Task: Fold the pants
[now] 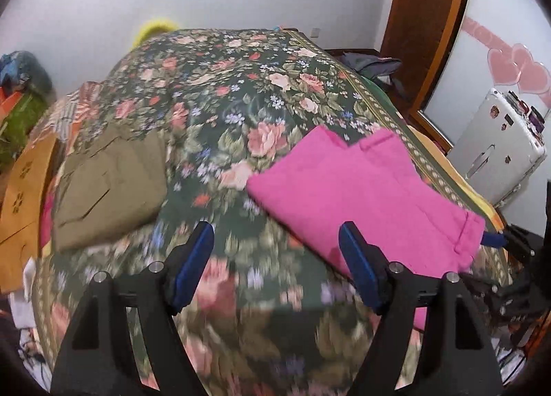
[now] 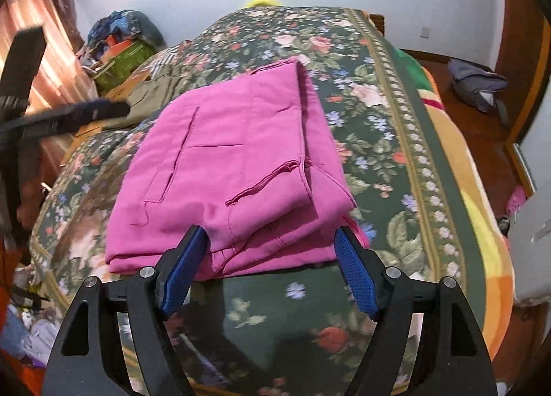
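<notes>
Pink pants (image 1: 365, 186) lie folded in a flat stack on the floral bedspread (image 1: 241, 93). In the right wrist view the pink pants (image 2: 227, 168) show a pocket and seam on top. My right gripper (image 2: 272, 237) is open, its blue fingers either side of the stack's near edge, not clamping it. My left gripper (image 1: 275, 234) is open and empty above the bedspread, left of the pink pants. The right gripper's tip (image 1: 496, 241) shows at the pants' right end in the left wrist view. The left gripper (image 2: 69, 117) appears blurred at the left.
Folded olive pants (image 1: 110, 186) lie on the bed's left side, also seen in the right wrist view (image 2: 155, 93). An orange cardboard box (image 1: 20, 196) stands left of the bed. A white case (image 1: 496, 148) and a wooden door frame (image 1: 423, 17) are on the right. Clothes lie on the floor (image 2: 478, 82).
</notes>
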Action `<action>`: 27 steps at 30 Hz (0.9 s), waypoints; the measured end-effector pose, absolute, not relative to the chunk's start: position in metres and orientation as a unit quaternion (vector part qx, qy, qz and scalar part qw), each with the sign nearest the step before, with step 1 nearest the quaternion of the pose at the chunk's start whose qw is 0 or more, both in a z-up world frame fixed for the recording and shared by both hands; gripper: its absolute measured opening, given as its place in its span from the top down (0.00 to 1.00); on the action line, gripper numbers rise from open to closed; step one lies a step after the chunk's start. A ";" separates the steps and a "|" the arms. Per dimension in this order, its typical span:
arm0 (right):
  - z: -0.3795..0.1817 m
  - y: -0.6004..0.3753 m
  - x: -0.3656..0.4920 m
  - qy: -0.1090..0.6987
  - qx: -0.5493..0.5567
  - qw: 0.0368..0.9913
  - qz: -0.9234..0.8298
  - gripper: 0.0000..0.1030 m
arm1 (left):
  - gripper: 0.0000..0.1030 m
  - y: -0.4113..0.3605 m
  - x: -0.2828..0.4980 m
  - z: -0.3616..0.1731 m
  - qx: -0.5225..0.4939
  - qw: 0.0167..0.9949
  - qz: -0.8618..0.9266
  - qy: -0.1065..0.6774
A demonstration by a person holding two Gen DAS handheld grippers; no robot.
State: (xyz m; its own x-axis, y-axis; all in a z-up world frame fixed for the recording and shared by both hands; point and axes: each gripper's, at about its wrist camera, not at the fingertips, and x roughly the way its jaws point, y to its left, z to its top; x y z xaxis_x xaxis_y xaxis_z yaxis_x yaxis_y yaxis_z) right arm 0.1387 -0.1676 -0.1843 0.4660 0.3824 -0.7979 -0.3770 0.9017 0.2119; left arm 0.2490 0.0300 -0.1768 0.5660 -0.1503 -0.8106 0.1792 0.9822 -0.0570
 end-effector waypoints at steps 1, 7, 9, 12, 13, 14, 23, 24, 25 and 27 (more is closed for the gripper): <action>-0.185 -0.171 0.141 0.466 0.000 0.858 0.215 0.27 | 0.27 0.030 0.259 -0.180 0.009 0.881 -0.103 0.462; -0.194 -0.204 0.168 0.482 -0.002 0.866 0.135 0.27 | 0.27 0.019 0.300 -0.198 0.026 0.869 -0.138 0.475; -0.191 -0.214 0.173 0.483 0.012 0.867 0.120 0.27 | 0.27 0.016 0.313 -0.207 0.036 0.864 -0.146 0.480; -0.182 -0.223 0.173 0.476 0.054 0.869 0.123 0.27 | 0.30 0.018 0.331 -0.222 0.035 0.856 -0.156 0.492; -0.179 -0.225 0.172 0.472 0.066 0.870 0.125 0.26 | 0.32 0.018 0.337 -0.228 0.036 0.850 -0.162 0.500; -0.176 -0.225 0.171 0.468 0.076 0.871 0.127 0.26 | 0.34 0.018 0.343 -0.234 0.033 0.844 -0.168 0.508; -0.206 -0.208 0.182 0.510 0.114 0.841 0.142 0.26 | 0.75 0.018 0.347 -0.259 -0.009 0.824 -0.199 0.530; -0.210 -0.210 0.184 0.514 0.126 0.836 0.147 0.26 | 0.80 0.020 0.345 -0.258 -0.012 0.824 -0.199 0.530; -0.211 -0.213 0.186 0.519 0.134 0.830 0.154 0.26 | 0.81 0.021 0.342 -0.257 -0.014 0.825 -0.198 0.529; -0.213 -0.216 0.190 0.521 0.139 0.827 0.160 0.33 | 0.84 0.024 0.332 -0.253 -0.015 0.827 -0.198 0.526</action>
State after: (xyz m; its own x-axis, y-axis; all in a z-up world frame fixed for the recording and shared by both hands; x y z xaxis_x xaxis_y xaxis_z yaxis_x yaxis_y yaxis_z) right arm 0.1903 -0.2155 -0.2128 0.4056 0.4090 -0.8174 -0.1195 0.9104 0.3962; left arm 0.3323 0.0242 -0.2532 0.3677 -0.3442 -0.8639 0.3123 0.9207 -0.2339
